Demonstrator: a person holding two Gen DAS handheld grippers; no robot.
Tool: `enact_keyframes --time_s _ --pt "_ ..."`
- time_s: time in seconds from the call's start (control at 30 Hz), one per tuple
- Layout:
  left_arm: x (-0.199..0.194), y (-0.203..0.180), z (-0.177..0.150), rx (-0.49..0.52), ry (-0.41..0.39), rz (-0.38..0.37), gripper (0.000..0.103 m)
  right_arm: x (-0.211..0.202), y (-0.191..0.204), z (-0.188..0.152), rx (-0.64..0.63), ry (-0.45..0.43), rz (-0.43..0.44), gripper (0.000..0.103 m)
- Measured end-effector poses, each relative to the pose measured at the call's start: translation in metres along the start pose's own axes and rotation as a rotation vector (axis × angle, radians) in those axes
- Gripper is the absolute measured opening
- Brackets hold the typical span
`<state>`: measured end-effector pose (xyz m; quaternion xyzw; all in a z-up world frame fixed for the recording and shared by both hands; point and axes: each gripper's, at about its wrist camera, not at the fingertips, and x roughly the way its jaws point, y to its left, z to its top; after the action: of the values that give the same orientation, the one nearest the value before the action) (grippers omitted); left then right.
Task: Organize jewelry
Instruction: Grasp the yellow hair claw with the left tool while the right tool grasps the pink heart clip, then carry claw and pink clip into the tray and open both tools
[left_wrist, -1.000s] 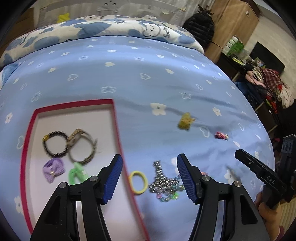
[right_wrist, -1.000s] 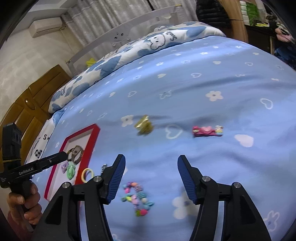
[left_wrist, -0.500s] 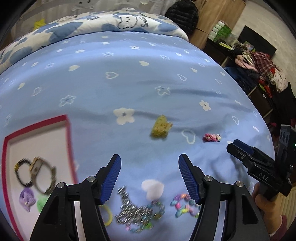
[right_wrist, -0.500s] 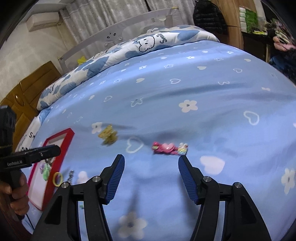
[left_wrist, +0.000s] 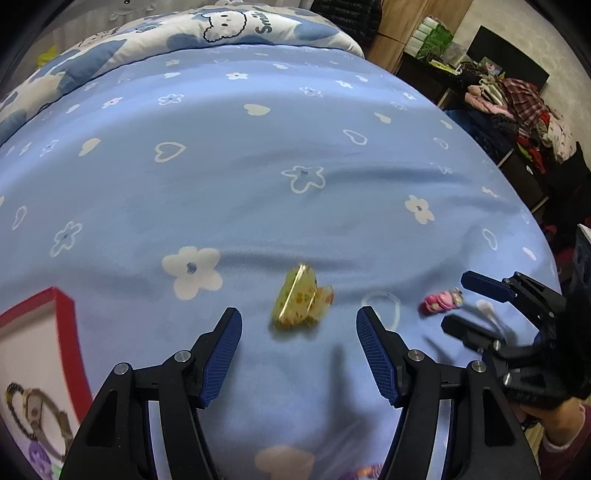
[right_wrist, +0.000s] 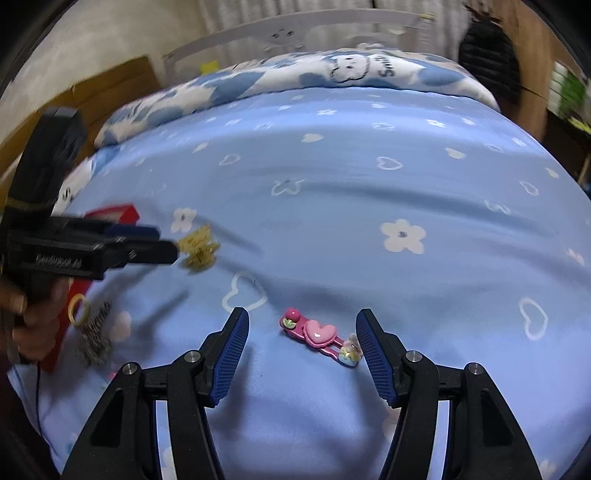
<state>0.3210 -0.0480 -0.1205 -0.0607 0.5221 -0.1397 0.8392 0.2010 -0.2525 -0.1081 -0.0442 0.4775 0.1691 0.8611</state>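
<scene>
Blue bedsheet (left_wrist: 258, 192) carries the scattered jewelry, so we hang each gripper over one piece: left gripper (left_wrist: 299, 350) spread and empty above the yellow clip (left_wrist: 301, 299), right gripper (right_wrist: 302, 352) likewise unclenched, straddling the pink hair clip (right_wrist: 317, 336), red tray (left_wrist: 64, 325) waiting left.

Black fingers (left_wrist: 223, 354), ribbed blue pads, pink sleeve (left_wrist: 565, 439)

Two hair clips — yellow (left_wrist: 301, 300), pink (right_wrist: 319, 336) — one red tray (left_wrist: 66, 325).

A yellow hair claw (left_wrist: 301, 299) and pink heart clip (right_wrist: 319, 336) lie on flower-and-heart-patterned blue bedsheet (left_wrist: 258, 192).
</scene>
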Motion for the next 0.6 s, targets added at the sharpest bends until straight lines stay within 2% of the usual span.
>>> enact_keyframes --time_s 0.1,0.17,0.2,0.23,0.27,0.33,0.43,0.6 --pt "0.015 0.0 0.005 0.001 0.015 0.005 0.062 0.009 0.001 -0.001 -0.037 0.031 -0.022 0.062" --pt "0.023 0.001 0.008 -0.005 0.026 0.002 0.05 0.014 -0.001 -0.003 -0.038 0.051 -0.026 0.061" --pt "0.027 0.002 0.009 -0.008 0.035 -0.004 0.039 0.015 -0.002 -0.003 -0.036 0.055 -0.03 0.06" --pt "0.033 0.003 0.009 -0.012 0.046 -0.011 0.032 0.015 -0.003 -0.004 -0.036 0.058 -0.035 0.052" --pt "0.035 0.004 0.009 -0.014 0.048 -0.013 0.032 0.015 -0.003 -0.004 -0.034 0.06 -0.039 0.039" --pt "0.036 0.003 0.009 -0.007 0.039 -0.013 0.031 0.014 -0.006 -0.005 -0.018 0.063 -0.047 0.028" --pt "0.032 0.001 0.006 0.001 0.03 -0.019 0.029 0.01 -0.009 -0.005 0.017 0.058 -0.037 0.021" --pt "0.012 0.003 -0.001 -0.009 -0.002 -0.042 0.028 -0.001 -0.005 -0.009 0.082 0.029 0.003 0.016"
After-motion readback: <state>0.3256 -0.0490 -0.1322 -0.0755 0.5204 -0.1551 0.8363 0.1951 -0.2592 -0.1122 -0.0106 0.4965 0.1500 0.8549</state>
